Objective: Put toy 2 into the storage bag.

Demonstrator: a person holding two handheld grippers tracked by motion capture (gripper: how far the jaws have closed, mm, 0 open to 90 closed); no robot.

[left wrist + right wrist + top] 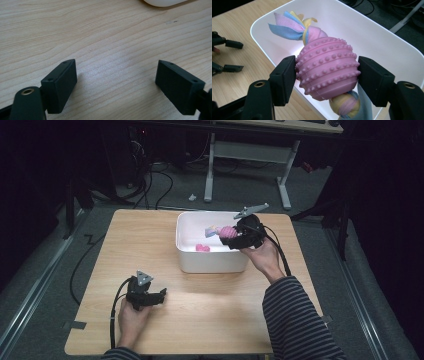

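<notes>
My left hand [131, 317] rests low near the front of the desk [210, 320], wrapped around the left gripper [116, 82], whose black fingers [61, 83] stand wide apart with bare wood between them, pointing toward my right. My right arm in its striped sleeve [292, 320] reaches forward and inward, the hand [262, 256] turned palm-up under the right gripper [327, 75], grey plate on top. Its fingers [283, 80] are pressed in from both sides on the pink knobbly ball [327, 66], carrying it off the surface
</notes>
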